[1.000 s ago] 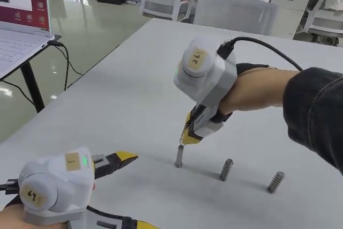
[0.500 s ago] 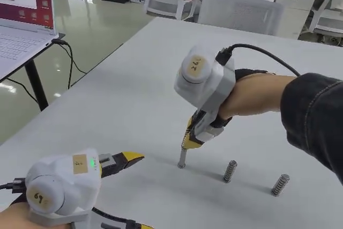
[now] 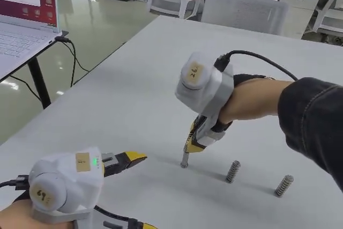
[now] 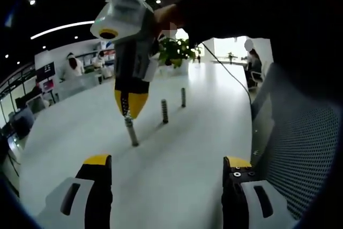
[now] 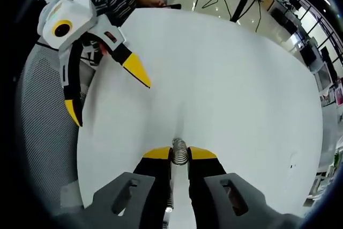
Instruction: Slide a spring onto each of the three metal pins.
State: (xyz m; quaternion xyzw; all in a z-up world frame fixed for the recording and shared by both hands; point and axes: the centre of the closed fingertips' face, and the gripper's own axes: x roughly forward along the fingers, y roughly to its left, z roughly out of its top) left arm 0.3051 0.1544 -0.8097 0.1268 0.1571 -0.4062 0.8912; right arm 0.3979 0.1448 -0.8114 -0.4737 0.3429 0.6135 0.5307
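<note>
bright, even daylight (floor glare top-left); fisheye edges bend.

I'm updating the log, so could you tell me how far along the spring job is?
Done: the middle pin and end pin wear springs. In hand: the right hand-held gripper holds the third spring atop the bare pin. Left: sliding it down and releasing. The left hand-held gripper is open.

Silver spring, white table
</note>
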